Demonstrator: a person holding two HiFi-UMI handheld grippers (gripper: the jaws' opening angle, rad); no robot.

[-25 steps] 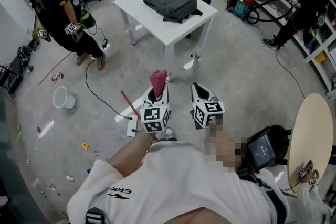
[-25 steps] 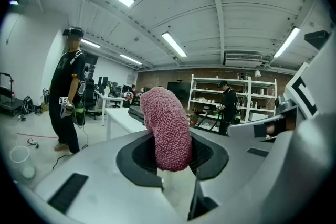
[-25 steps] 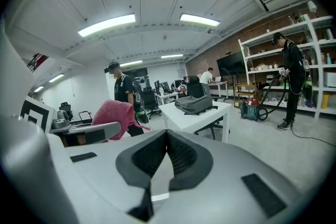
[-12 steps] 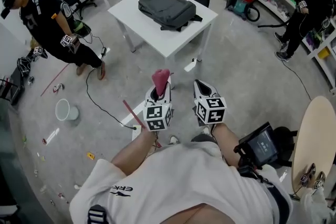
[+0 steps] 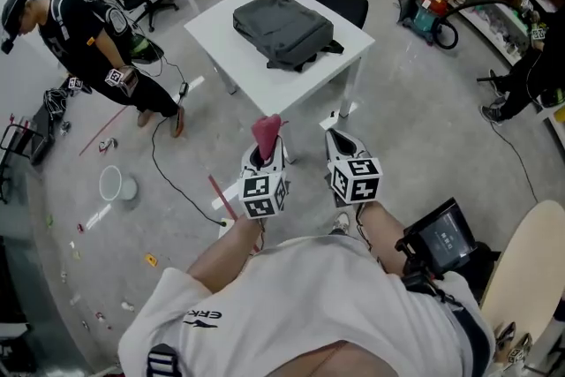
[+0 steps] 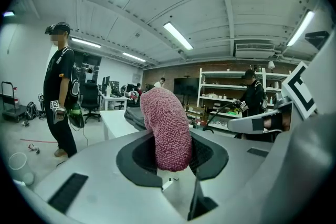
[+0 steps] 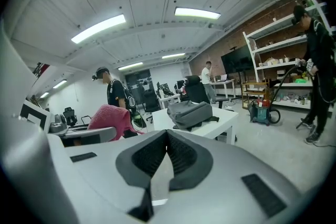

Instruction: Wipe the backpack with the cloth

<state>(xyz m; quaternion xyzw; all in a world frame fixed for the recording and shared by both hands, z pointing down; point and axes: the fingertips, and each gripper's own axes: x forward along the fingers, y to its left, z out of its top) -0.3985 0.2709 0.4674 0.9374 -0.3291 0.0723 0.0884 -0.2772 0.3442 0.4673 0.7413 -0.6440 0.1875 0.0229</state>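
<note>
— Cloth (image 5: 266, 133) first: our left claw (image 5: 267, 154) is clamped on it, with the pink roll sticking up out of the jaws.
— And our right claw (image 5: 336, 143)?
— Pressed together on nothing, just beside the left one.
— Where's the backpack (image 5: 284, 28)?
— Well ahead of both claws, flat on the white desk (image 5: 238, 71), its long axis slanting across our line. We judge the left claw sits slightly more in line with it, so the cloth goes straight forward.
</note>
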